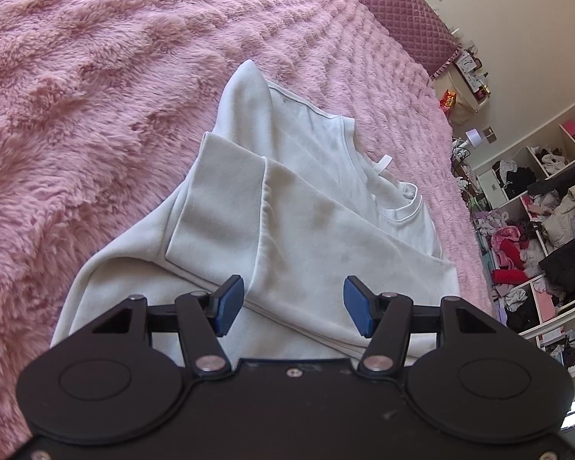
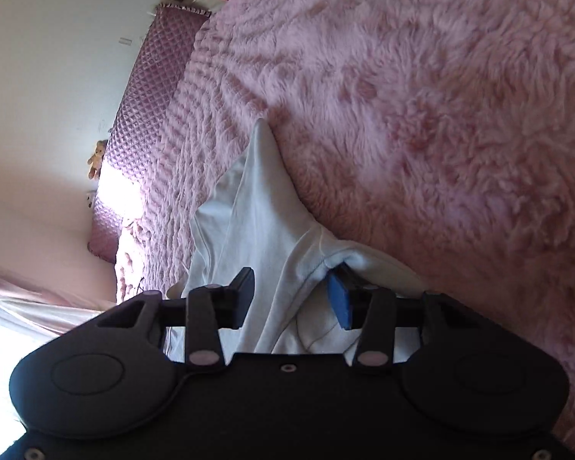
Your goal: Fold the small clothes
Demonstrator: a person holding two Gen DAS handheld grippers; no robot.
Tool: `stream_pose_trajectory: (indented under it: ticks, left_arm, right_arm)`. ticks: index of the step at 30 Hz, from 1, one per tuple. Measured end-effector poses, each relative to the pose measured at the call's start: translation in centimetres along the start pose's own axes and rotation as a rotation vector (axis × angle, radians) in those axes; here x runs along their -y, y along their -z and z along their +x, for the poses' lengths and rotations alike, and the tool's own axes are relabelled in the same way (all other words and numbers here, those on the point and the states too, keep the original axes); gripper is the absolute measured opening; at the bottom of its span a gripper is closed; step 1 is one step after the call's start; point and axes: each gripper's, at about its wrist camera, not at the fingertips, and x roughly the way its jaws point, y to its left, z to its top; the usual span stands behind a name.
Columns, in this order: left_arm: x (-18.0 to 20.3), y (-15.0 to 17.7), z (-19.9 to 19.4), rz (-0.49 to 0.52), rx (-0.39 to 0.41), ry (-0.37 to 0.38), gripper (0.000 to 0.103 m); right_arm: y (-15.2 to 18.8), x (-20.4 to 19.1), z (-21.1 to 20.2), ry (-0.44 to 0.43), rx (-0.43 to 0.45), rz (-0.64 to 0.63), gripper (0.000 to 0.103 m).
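Note:
A white sweatshirt point(image 1: 306, 207) lies partly folded on a fluffy pink blanket point(image 1: 96, 115), one sleeve laid across its body and the collar point(image 1: 406, 207) toward the right. My left gripper point(image 1: 293, 287) hovers just over the sweatshirt's near part, open, its blue pads wide apart with nothing pinched between them. In the right wrist view a fold of the same sweatshirt point(image 2: 249, 199) runs between the fingers of my right gripper point(image 2: 292, 280). The cloth drapes over the blue right pad point(image 2: 339, 299) and lies loose in the gap, not squeezed.
A quilted purple headboard point(image 1: 395, 4) stands at the bed's far end. Open shelves point(image 1: 536, 211) stuffed with clothes stand beyond the bed's right edge. Pink blanket point(image 2: 441, 115) spreads wide around the garment. A small plush toy point(image 2: 96, 159) hangs on the wall.

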Motion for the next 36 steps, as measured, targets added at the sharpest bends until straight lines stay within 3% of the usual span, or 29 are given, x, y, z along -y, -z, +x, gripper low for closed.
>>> stream_pose_trajectory:
  ticks: [1,2,3,5,7,11,14,16,17,19,23,26,28,29,32,33,36]
  left_arm:
    - [0.0,0.0,0.2,-0.006,0.0,-0.004,0.058]
    - [0.0,-0.1,0.3,-0.015,-0.001,-0.002,0.058]
    - [0.1,-0.3,0.4,-0.024,-0.002,0.009,0.058]
    - [0.6,-0.5,0.2,-0.028,0.018,0.05,0.058]
    - [1.1,-0.7,0.2,-0.01,0.033,0.087,0.059]
    - [0.4,-0.8,2.6,-0.002,-0.014,0.001,0.06]
    - [-1.2,-0.7,3.6,0.007,-0.02,0.026,0.06]
    - [-1.7,-0.9,3.1,-0.031,-0.018,0.036,0.06]
    - [-1.6,-1.1,2.8,-0.048,-0.022,0.036,0.06]
    - [-1.1,-1.6,1.9,-0.045,-0.015,0.054,0.059]
    - [0.5,-2.5,1.5,-0.004,0.025,0.113,0.06]
    - [0.4,-2.6,3.0,-0.027,-0.007,0.065,0.061]
    - [-0.2,-2.5,3.9,-0.033,-0.032,-0.04,0.061]
    - [-0.8,-2.3,4.2,-0.028,-0.036,-0.052,0.06]
    - [-2.1,-1.9,4.2,0.004,-0.029,-0.002,0.061]
    - [-2.4,-1.9,4.2,0.016,-0.032,0.008,0.061]
    - [-3.3,-2.1,4.5,-0.005,-0.048,0.03,0.061]
  right_arm:
    - [-0.2,0.2,0.0,-0.023,0.009,0.03,0.042]
    - [-0.4,0.3,0.0,-0.039,0.002,0.044,0.029]
    - [-0.6,0.2,-0.3,-0.057,-0.002,0.054,0.005]
    - [-0.9,-0.8,-1.8,-0.104,0.03,0.028,0.004]
    - [-1.2,-1.4,-3.1,-0.065,0.051,-0.019,0.004]
    - [-2.0,1.6,-2.0,0.043,0.019,0.033,0.004]
    - [-1.7,4.0,-1.3,0.025,-0.004,0.104,0.003]
    - [-1.5,3.9,-2.2,0.016,-0.004,0.135,0.007]
    - [-1.4,3.3,-2.8,0.027,0.0,0.126,0.017]
    - [-1.1,1.6,-3.8,0.044,0.011,0.051,0.03]
    - [-0.9,-2.7,-3.7,-0.007,0.036,-0.155,0.033]
    - [-0.8,-4.5,-1.6,-0.023,0.014,-0.245,0.041]
    - [-0.8,-4.2,-0.3,0.024,-0.007,-0.252,0.041]
    - [-0.9,-3.9,0.2,0.057,-0.008,-0.245,0.041]
    - [-1.1,-1.8,0.5,0.124,-0.007,-0.239,0.033]
    - [-1.2,-1.0,0.4,0.128,-0.003,-0.22,0.024]
    - [-1.8,1.1,0.3,0.08,-0.012,-0.116,0.017]
